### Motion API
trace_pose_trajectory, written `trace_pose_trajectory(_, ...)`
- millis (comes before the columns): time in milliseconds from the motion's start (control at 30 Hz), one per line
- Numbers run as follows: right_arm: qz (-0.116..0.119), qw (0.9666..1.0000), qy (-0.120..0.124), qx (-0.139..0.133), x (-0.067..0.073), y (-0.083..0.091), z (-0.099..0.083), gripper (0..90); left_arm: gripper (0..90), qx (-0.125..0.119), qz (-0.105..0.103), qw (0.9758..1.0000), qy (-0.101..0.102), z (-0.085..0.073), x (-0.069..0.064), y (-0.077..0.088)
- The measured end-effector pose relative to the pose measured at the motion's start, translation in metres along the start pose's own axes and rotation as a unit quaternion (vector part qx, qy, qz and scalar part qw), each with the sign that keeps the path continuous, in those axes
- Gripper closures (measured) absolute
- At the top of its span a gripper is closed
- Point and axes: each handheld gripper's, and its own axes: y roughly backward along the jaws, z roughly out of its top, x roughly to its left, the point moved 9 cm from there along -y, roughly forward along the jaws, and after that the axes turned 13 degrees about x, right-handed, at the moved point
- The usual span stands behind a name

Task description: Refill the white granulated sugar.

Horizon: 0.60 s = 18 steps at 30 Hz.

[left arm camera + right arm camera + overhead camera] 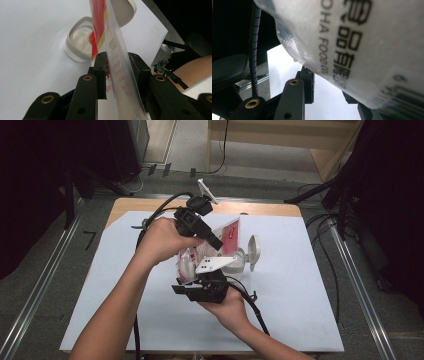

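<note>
Dark room all round, grey floor with rails either side, pale wood tabletop (285, 210) under a white sheet (300, 300).

Left half of sheet bare. Left forearm rising from bottom edge toward centre.

Left claw (216, 243) held high over centre of sheet, pointing down and to the right, closed on upper edge of a clear plastic bag (227, 236) with red print. Left claw view: bag film (117, 67) pinched between the two black pads, red and yellow panel running up above them.

Bag hanging tilted between the two claws, above the sheet, lower bulk white and crumpled behind left hand (162, 240).

Right claw (192, 281) just below and near side of bag, held in right hand (225, 302), grey three-cornered plate on top. Right claw view: bottom of bag (362, 50) close over the pads, black lettering and a barcode on frosted film, lying on the jaws; pads partly hidden by film, so grip on it cannot be told for certain.

Right of bag, white box (239, 265) resting on sheet, hinged lid (254, 251) standing open. Left claw view: same box (80, 42) open and clear inside, directly beyond bag's lower corner.

Right part of sheet bare. Black cables trailing off both claws toward near edge.
</note>
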Motion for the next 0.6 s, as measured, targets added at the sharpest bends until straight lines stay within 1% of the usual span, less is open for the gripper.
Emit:
trace_pose_trajectory(133, -0.004, 1.0000, -0.001, -0.002, 0.000, 0.001, 0.001, 68.8, 71.6, 0.007, 0.000, 1.0000, 0.003, 0.003, -0.001, 0.000)
trace_pose_trajectory(167, -0.004, 1.0000, -0.004, -0.005, -0.001, 0.002, 0.002, 68.8, 71.6, 0.013, 0.003, 0.9999, 0.000, 0.004, -0.001, 0.001)
trace_pose_trajectory(200, -0.002, 0.9999, -0.007, -0.008, -0.001, 0.002, 0.003, 68.8, 71.6, 0.017, 0.004, 0.9998, 0.002, 0.004, -0.001, 0.001)
trace_pose_trajectory(333, 0.002, 0.9995, -0.019, -0.024, -0.001, 0.004, 0.008, 68.4, 71.3, 0.023, 0.012, 0.9996, 0.003, 0.008, -0.003, 0.004)
trace_pose_trajectory(433, 0.002, 0.9991, -0.024, -0.034, 0.000, 0.004, 0.012, 68.1, 71.4, 0.028, 0.014, 0.9995, 0.002, 0.008, -0.003, 0.005)
trace_pose_trajectory(467, 0.003, 0.9991, -0.025, -0.035, 0.000, 0.004, 0.012, 68.1, 71.4, 0.030, 0.012, 0.9995, 0.005, 0.008, -0.003, 0.005)
trace_pose_trajectory(600, 0.007, 0.9981, -0.037, -0.048, 0.001, 0.002, 0.015, 68.0, 71.5, 0.034, 0.014, 0.9993, 0.005, 0.008, -0.003, 0.005)
